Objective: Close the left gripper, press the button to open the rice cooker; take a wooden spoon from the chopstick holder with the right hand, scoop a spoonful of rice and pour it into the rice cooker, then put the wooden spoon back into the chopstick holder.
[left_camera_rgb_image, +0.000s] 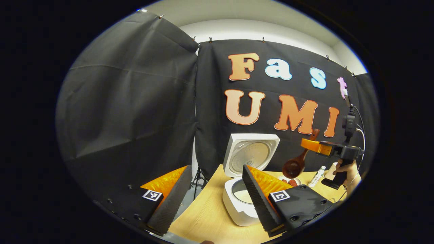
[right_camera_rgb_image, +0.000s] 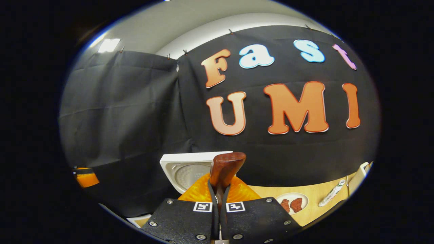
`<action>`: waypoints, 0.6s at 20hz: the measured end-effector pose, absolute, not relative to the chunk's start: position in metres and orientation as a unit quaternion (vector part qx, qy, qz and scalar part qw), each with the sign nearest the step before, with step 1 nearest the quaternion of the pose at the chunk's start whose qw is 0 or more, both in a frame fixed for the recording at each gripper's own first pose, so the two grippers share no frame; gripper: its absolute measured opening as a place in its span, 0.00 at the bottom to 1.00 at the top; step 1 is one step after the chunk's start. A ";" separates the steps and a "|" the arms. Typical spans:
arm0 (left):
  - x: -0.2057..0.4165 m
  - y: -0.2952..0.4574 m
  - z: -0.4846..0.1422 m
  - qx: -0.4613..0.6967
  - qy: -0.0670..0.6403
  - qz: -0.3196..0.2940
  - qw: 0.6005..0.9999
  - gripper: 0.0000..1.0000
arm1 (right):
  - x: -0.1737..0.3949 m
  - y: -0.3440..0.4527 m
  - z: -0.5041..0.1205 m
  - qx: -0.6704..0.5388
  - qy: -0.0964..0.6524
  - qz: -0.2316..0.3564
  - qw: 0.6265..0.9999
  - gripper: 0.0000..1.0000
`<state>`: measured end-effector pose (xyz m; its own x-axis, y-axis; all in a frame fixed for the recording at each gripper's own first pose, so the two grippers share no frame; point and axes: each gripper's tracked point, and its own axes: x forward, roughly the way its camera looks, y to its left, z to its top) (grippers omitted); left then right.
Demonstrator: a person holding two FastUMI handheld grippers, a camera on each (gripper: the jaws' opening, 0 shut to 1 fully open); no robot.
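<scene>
Wooden spoon (right_camera_rgb_image: 223,173) is clamped by its handle between the right gripper (right_camera_rgb_image: 218,203) fingers, bowl hanging above the table (left_camera_rgb_image: 206,217) beside the open rice cooker (left_camera_rgb_image: 242,203); left gripper (left_camera_rgb_image: 210,200) spread apart, grasping nothing

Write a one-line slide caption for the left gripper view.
Rice cooker open on the table; right gripper holds the wooden spoon above it, left gripper open.
</scene>
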<state>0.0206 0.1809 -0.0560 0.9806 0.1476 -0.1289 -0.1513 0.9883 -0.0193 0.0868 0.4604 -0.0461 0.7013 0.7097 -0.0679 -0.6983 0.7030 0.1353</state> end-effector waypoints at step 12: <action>0.027 0.153 -0.039 -0.004 0.045 0.061 0.997 1.00 | 0.105 0.188 -0.058 0.082 0.061 0.195 0.975 0.01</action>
